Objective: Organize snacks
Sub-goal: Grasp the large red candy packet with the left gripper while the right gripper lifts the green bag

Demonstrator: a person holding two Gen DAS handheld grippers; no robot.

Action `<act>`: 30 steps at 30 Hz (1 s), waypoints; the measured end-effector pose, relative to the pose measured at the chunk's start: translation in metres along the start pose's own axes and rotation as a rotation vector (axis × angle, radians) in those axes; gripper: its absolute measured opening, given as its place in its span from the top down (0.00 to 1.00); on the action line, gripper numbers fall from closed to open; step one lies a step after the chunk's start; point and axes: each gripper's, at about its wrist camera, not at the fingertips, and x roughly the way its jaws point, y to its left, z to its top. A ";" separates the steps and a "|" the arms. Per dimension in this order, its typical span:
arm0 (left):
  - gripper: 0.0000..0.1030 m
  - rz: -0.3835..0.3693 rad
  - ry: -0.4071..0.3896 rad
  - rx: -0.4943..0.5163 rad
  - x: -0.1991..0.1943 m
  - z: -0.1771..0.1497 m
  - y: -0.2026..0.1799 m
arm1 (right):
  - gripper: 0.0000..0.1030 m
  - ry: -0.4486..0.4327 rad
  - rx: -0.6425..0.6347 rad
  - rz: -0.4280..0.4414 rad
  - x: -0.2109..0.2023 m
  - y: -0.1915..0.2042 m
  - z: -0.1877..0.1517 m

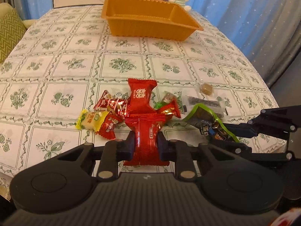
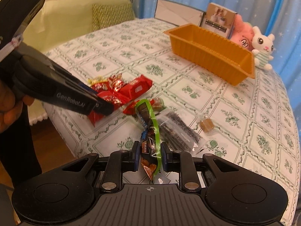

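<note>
On the floral tablecloth (image 1: 79, 64), left gripper (image 1: 145, 141) clamps a red candy packet (image 1: 146, 141); right gripper (image 2: 149, 154) pinches a dark green-edged snack pouch (image 2: 150, 150). Pick step done, both near the pile. Next: carry to the empty orange tray (image 1: 150, 30), well apart.

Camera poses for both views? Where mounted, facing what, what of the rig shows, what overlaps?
Left wrist: on the left gripper, facing the far orange plastic tray; fingers pinch a red foil snack packet.
Right wrist: on the right gripper, gripping a dark green-edged snack packet; left gripper and hand visible.
Shared: tray, snack pile, floral tablecloth.
</note>
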 end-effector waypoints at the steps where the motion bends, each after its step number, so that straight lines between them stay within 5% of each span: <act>1: 0.80 -0.003 -0.006 0.003 -0.002 0.000 -0.001 | 0.78 -0.008 0.010 0.001 -0.002 -0.001 0.001; 16: 0.80 -0.020 -0.073 0.010 -0.023 0.012 -0.001 | 0.78 -0.099 0.096 -0.032 -0.021 -0.005 0.018; 24: 0.80 -0.020 -0.068 0.004 -0.021 0.006 0.001 | 0.78 -0.022 -0.042 -0.062 0.005 0.015 0.011; 30: 0.80 -0.017 -0.074 -0.012 -0.022 0.007 0.005 | 0.78 0.029 0.045 -0.026 0.021 0.006 0.006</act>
